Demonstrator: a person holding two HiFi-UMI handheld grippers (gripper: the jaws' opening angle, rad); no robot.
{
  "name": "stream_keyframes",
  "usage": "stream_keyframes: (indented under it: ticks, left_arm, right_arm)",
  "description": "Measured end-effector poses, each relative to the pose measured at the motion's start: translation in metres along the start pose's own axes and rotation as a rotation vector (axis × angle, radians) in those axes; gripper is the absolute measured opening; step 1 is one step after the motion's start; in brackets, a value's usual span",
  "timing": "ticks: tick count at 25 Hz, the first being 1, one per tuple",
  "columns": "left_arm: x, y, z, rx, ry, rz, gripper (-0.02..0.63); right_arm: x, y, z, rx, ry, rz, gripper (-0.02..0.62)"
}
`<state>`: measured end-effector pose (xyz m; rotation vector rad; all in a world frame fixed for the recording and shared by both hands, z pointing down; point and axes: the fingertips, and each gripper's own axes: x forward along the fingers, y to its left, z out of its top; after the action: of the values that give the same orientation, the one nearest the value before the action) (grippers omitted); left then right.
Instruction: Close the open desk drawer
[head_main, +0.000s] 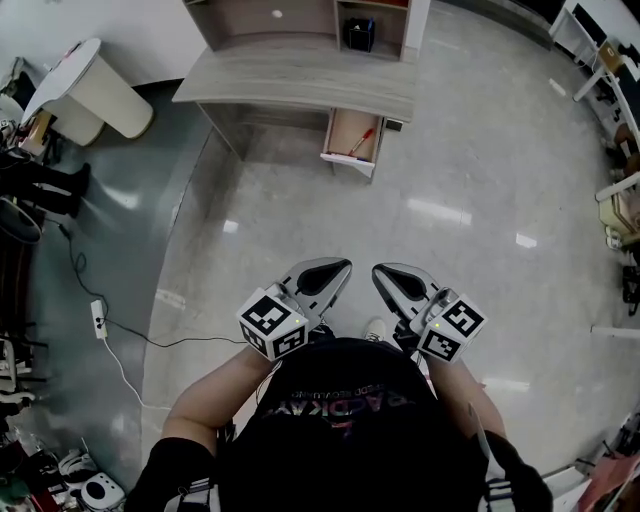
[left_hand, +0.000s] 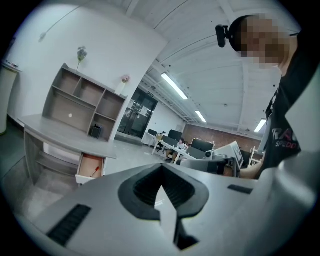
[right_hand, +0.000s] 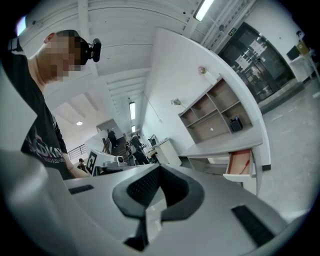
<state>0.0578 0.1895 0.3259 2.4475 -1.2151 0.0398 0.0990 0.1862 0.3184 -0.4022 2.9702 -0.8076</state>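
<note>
The grey desk (head_main: 300, 80) stands at the far top of the head view. Its drawer (head_main: 352, 140) hangs open at the right end, with a red pen (head_main: 362, 141) inside. The same open drawer (left_hand: 90, 167) shows far off in the left gripper view and, as the drawer (right_hand: 240, 163), in the right gripper view. My left gripper (head_main: 345, 266) and right gripper (head_main: 378, 271) are held side by side close to my body, well short of the desk. Both are shut with nothing between the jaws.
A shelf unit (head_main: 300, 15) sits on the desk with a small black object (head_main: 359, 33) in one cubby. A white bin (head_main: 95, 92) stands left of the desk. A power strip and cable (head_main: 98, 318) lie on the floor at left. Furniture (head_main: 610, 70) lines the right side.
</note>
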Motion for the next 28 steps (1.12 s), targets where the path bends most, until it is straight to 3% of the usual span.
stream_keyframes:
  ticks: [20, 28]
  left_arm:
    - [-0.027, 0.09, 0.028, 0.015, 0.001, -0.096, 0.011]
    - [-0.031, 0.11, 0.034, -0.01, -0.003, -0.09, 0.011]
  right_arm:
    - [0.056, -0.014, 0.013, -0.046, -0.08, -0.232, 0.015]
    - [0.065, -0.025, 0.016, -0.031, -0.069, -0.273, 0.015]
